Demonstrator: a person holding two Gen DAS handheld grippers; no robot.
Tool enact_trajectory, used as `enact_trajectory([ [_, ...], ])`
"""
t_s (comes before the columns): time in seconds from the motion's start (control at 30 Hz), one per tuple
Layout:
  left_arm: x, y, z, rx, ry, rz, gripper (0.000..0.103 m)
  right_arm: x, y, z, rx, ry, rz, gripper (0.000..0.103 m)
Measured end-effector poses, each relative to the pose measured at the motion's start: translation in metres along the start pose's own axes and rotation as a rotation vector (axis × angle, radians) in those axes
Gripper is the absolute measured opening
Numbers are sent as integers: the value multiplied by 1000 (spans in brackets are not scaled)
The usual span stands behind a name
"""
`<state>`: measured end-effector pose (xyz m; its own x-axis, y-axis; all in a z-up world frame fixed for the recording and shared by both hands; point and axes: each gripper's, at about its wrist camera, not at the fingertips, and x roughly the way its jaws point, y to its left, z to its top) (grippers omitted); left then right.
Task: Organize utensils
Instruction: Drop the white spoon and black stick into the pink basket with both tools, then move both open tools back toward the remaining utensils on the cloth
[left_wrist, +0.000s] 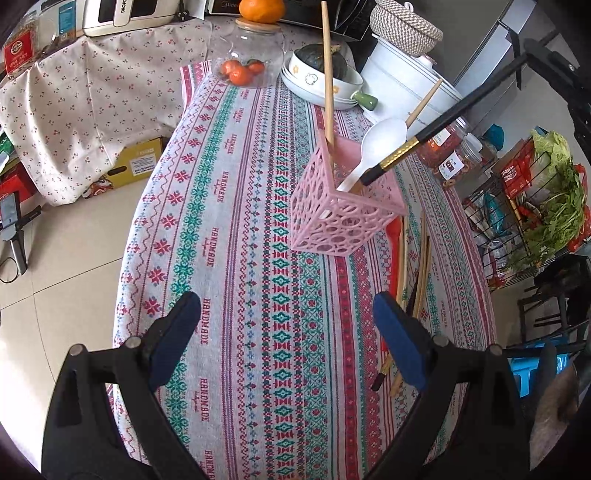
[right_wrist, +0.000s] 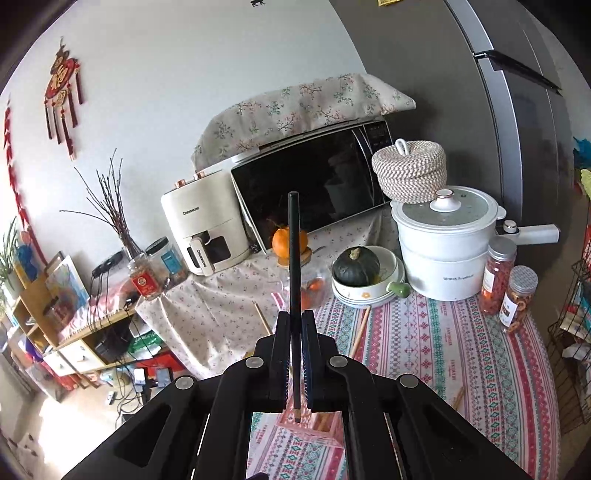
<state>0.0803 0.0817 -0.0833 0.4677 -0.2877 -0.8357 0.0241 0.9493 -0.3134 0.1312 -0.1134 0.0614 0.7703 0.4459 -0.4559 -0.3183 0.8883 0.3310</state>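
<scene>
R gripper (right_wrist: 294, 363) has its fingers clamped on a slim black chopstick (left_wrist: 436, 133), long axis running from 2 o'clock down to its gold-banded tip over the pink lattice holder (left_wrist: 343, 206) w/ white plastic spoon (left_wrist: 380, 144). L gripper (left_wrist: 286, 314) fingers spread wide, empty, above woven tabletop (left_wrist: 258, 258); loose wooden chopsticks (left_wrist: 423, 266) lie lengthwise at approx 1 o'clock, nearest L.

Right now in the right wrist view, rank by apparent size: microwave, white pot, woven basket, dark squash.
1. microwave
2. white pot
3. woven basket
4. dark squash
The microwave stands farther back than the squash, so its true lead is likely bigger.
</scene>
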Motion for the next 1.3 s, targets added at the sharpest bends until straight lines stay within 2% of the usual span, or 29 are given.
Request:
enact_trajectory([
  [0.23,0,2,2,-2,5,0,94,51,1,-18,0,88,-25,6],
  [0.4,0,0,3,11,-3,6,94,71,-8,-25,36,147,-24,8],
  [0.53,0,-3,2,24,-9,15,94,63,-13,-23,28,148,-44,23],
  [0.67,1,-5,1,28,-14,27,94,42,-22,-18,23,126,-62,52],
  [0.77,3,-6,1,19,-13,38,94,25,-34,-19,28,125,-83,61],
  [1.07,13,-23,-6,50,-4,79,94,0,-82,-51,17,218,-199,78],
  [1.3,24,-38,-13,85,19,100,94,18,-130,-95,68,368,-274,81],
])
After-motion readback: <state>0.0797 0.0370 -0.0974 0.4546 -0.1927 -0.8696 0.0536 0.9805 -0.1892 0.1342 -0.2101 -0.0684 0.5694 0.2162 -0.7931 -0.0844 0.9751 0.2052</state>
